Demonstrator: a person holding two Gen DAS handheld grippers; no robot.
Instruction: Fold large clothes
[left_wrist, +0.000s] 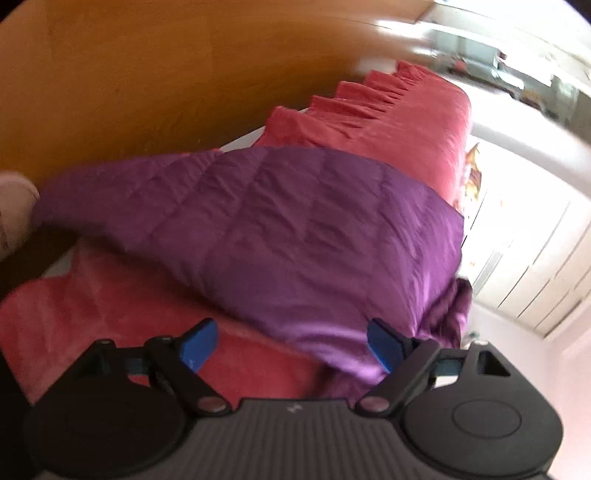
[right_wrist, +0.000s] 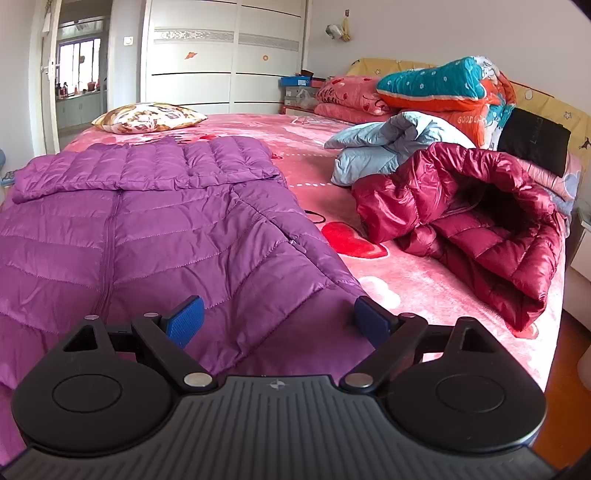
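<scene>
The purple down jacket (right_wrist: 155, 229) lies flat on the bed (right_wrist: 424, 295), long axis running away from me, its near hem just under my right gripper (right_wrist: 279, 321), both jaws open and empty.

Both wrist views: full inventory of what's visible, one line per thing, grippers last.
Purple down jacket: 1, purple, spread flat on the near left of the bed, one sleeve folded across its top.
Dark red down jacket: 1, dark red, crumpled on the right of the bed.
Light blue jacket: 1, pale blue, bunched behind the dark red one.
Folded quilts: a stack, teal, orange and pink, far right by the headboard.
Pillow: 1, brown and cream print, far left of the bed.
Bedspread: 1, pink with red hearts, covering the bed.
Wardrobe: 1, white, back wall.
Left gripper: 1, black with blue pads, open, over the purple jacket's edge.
Right gripper: 1, same make, open, over the jacket's hem.
</scene>
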